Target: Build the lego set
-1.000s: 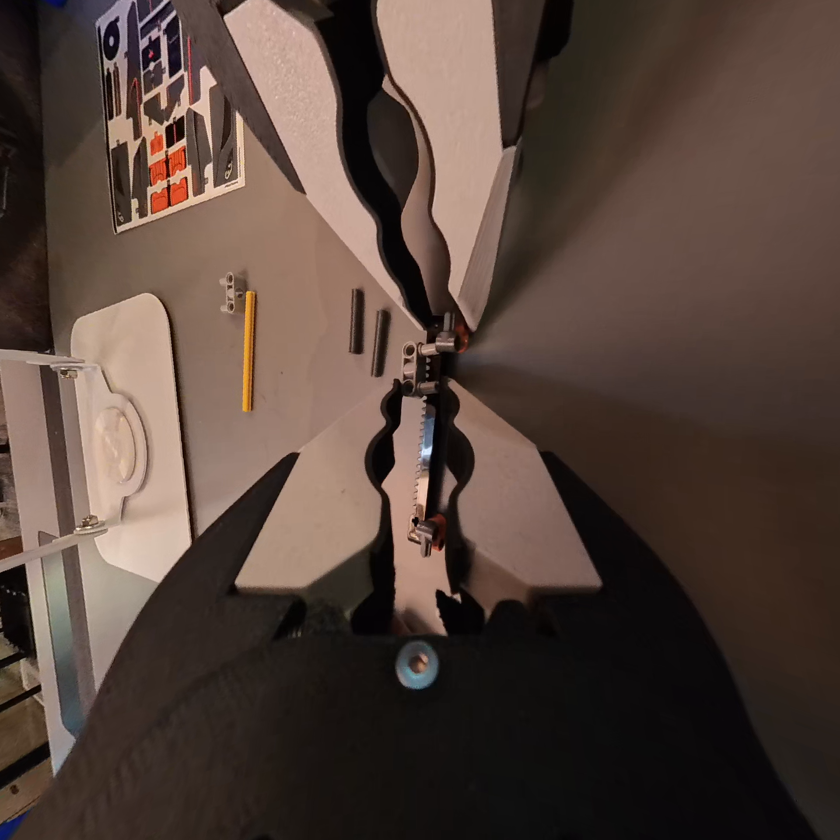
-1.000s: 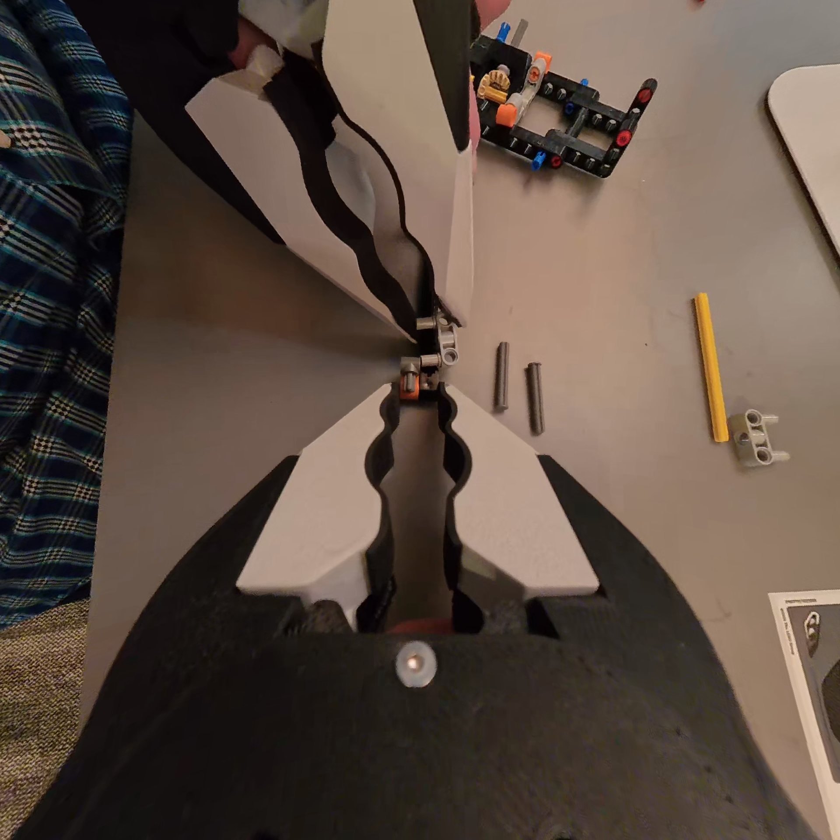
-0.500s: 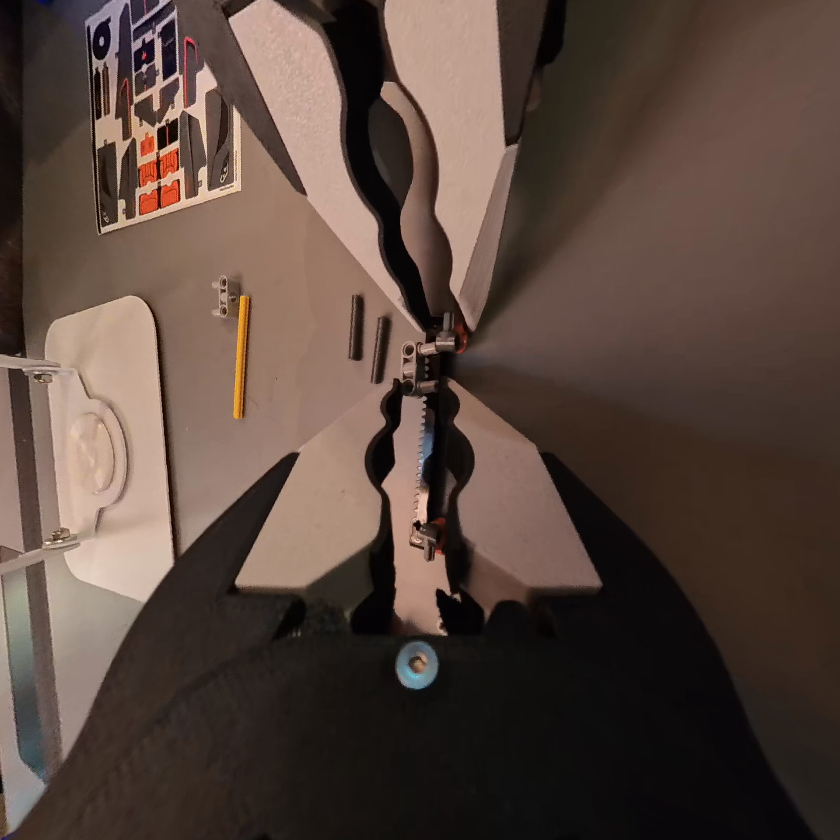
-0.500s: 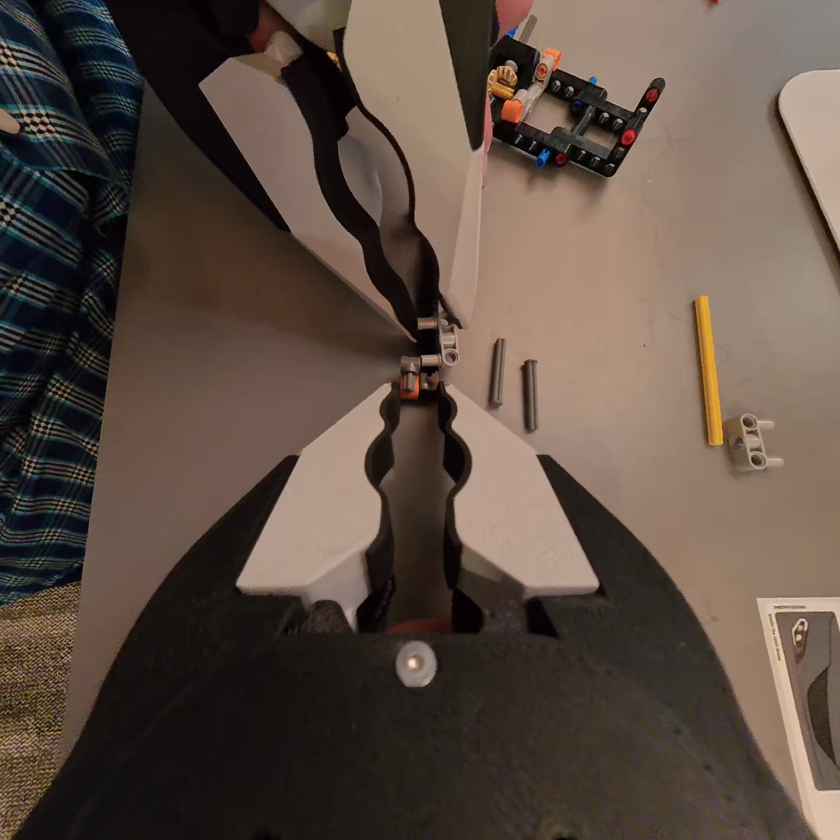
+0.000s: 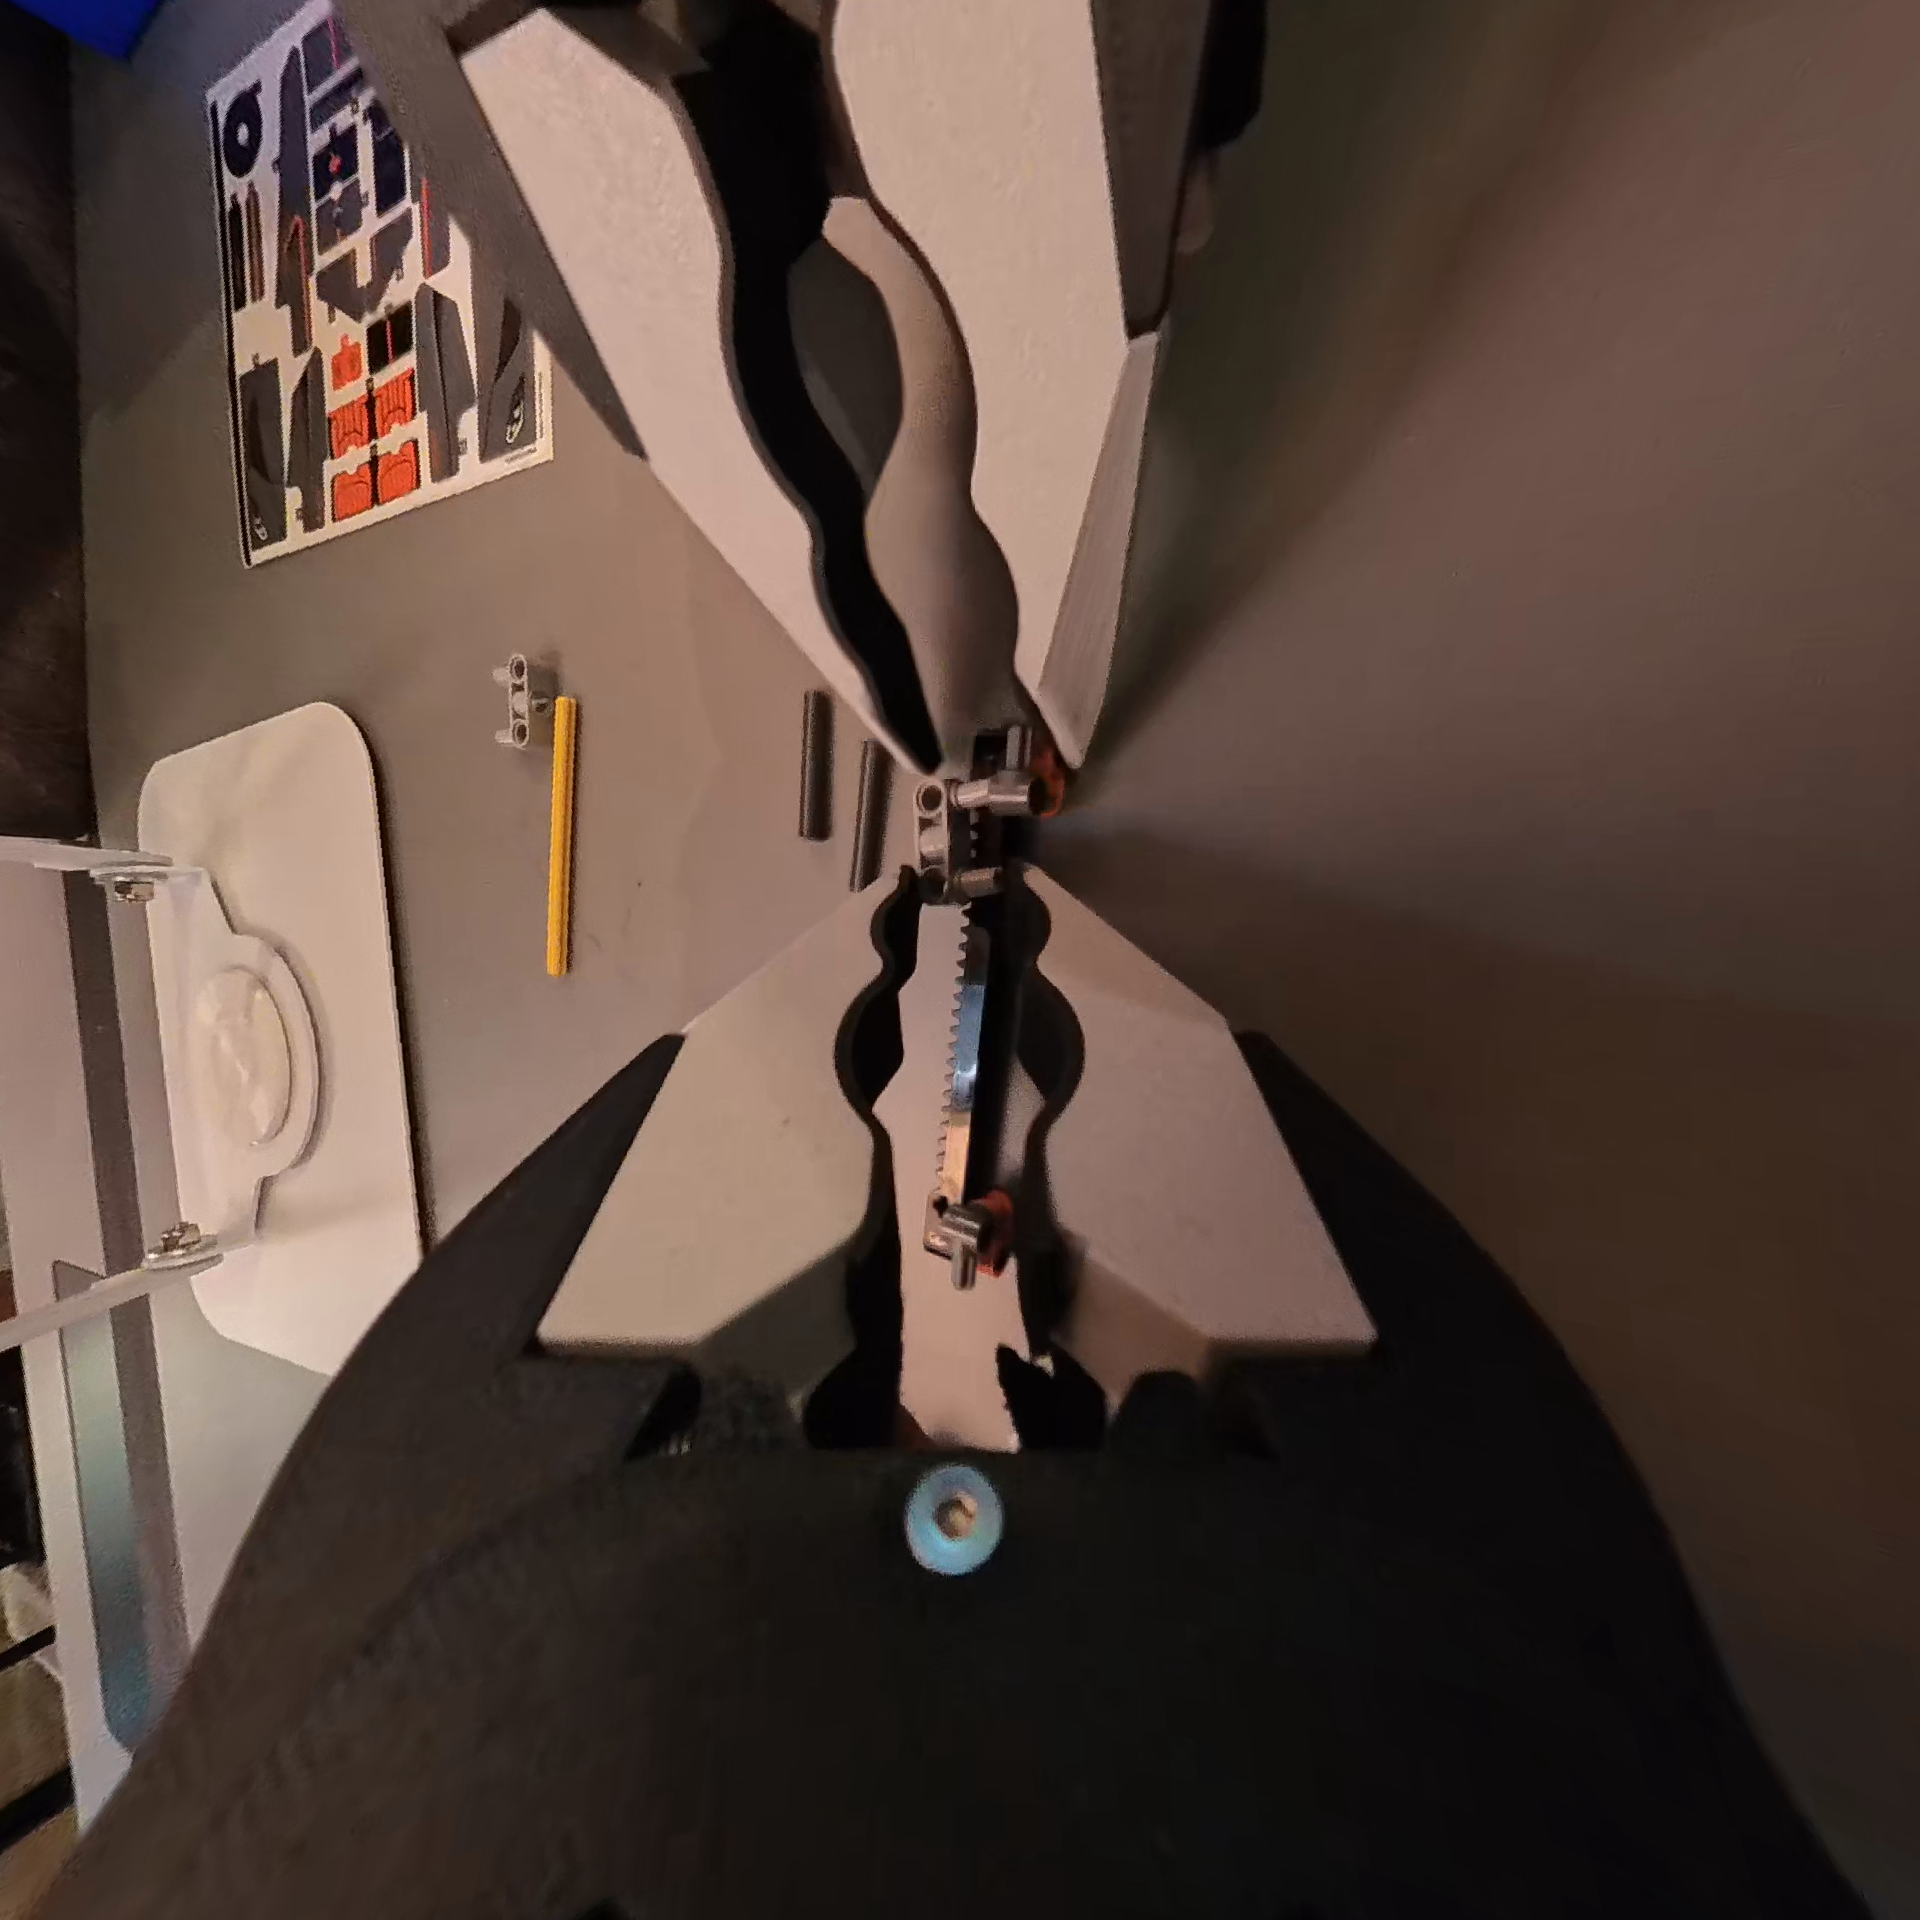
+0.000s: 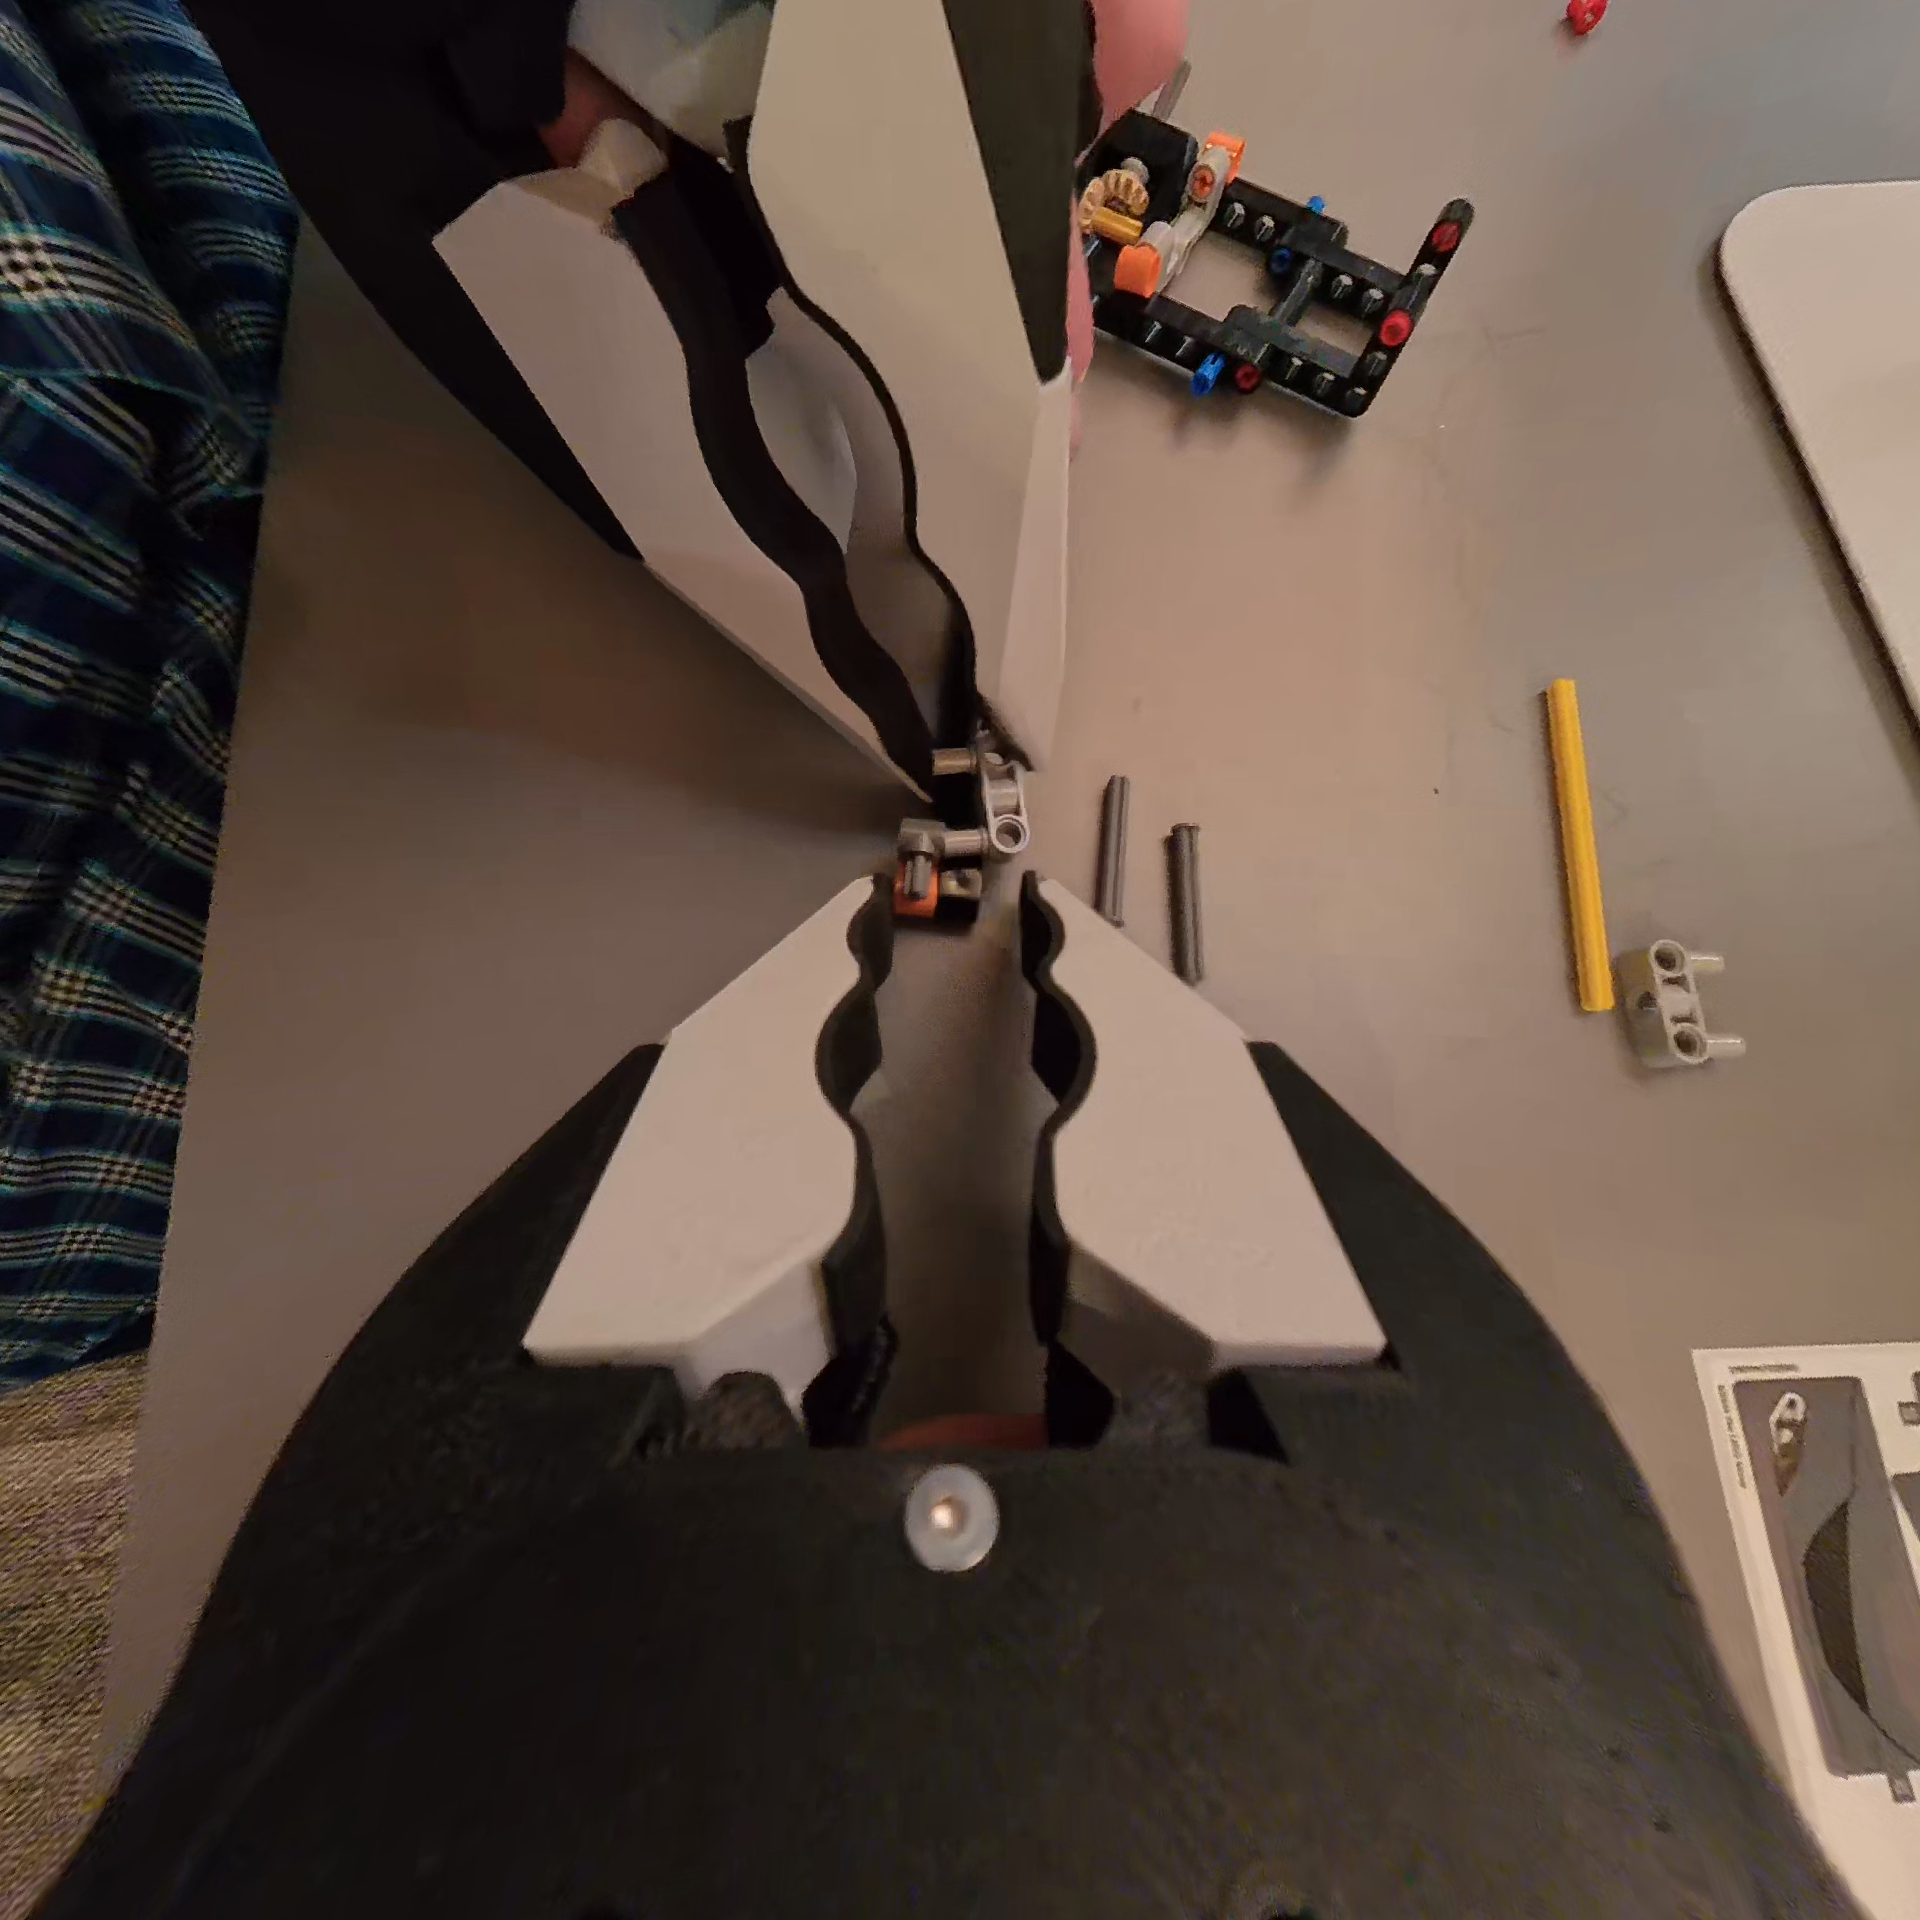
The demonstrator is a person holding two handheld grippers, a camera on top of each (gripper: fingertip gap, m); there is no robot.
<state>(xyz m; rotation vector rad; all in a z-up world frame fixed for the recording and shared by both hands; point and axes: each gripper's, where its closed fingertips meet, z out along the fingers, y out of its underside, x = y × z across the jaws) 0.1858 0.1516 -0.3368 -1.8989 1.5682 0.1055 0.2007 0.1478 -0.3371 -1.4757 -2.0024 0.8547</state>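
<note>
Right gripper jaws wider apart than 1.0 s ago; orange-and-grey connector now touches only the left finger, bare gap on its right. In left wrist view, sticker sheet drifted slightly right in the upper left.

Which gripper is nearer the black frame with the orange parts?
Left. The left gripper, shut on the toothed rack, reaches in alongside the black frame; the right gripper meets its tips, farther from the frame.
</note>
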